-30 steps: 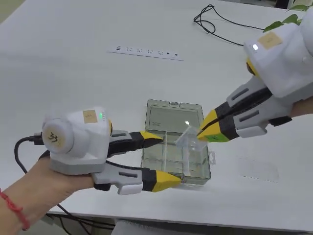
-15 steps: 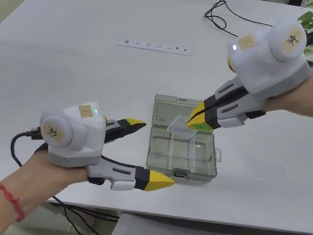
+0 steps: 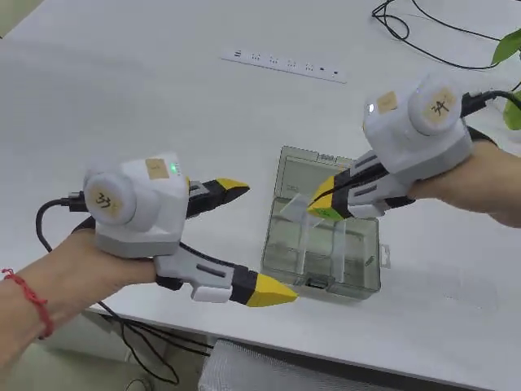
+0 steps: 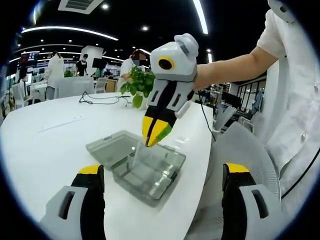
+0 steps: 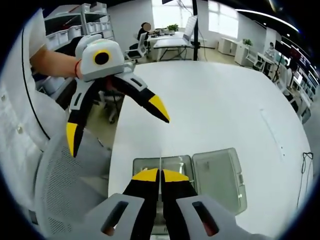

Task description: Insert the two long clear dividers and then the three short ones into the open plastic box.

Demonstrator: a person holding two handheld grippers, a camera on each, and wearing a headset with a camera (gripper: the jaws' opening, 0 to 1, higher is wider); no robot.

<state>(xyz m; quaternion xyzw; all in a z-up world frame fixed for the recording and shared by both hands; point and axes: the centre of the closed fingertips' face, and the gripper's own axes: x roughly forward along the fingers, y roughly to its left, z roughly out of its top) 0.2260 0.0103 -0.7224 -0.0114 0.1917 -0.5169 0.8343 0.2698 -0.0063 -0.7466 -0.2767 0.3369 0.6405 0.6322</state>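
Observation:
The open clear plastic box (image 3: 358,277) lies near the table's front edge with its lid (image 3: 313,169) folded back. Clear dividers stand upright inside it. My right gripper (image 3: 320,205) hovers over the box's middle, shut on a small clear divider (image 3: 295,208) that tilts down toward the compartments. The left gripper view has that right gripper (image 4: 152,136) and divider (image 4: 136,151) above the box (image 4: 150,175). My left gripper (image 3: 252,240) is open and holds nothing, just left of the box. Between my shut right gripper (image 5: 160,175) the divider shows as a thin edge, with the left gripper (image 5: 116,127) beyond.
A white power strip (image 3: 285,63) lies at the far side of the table. Black cables (image 3: 407,24) and a green plant leaf (image 3: 509,49) are at the back right. A mesh chair (image 3: 244,371) sits below the front table edge.
My right gripper has carried the divider leftward across the box, toward its middle. My left gripper has drawn a little away from the box's left side. The head camera has shifted.

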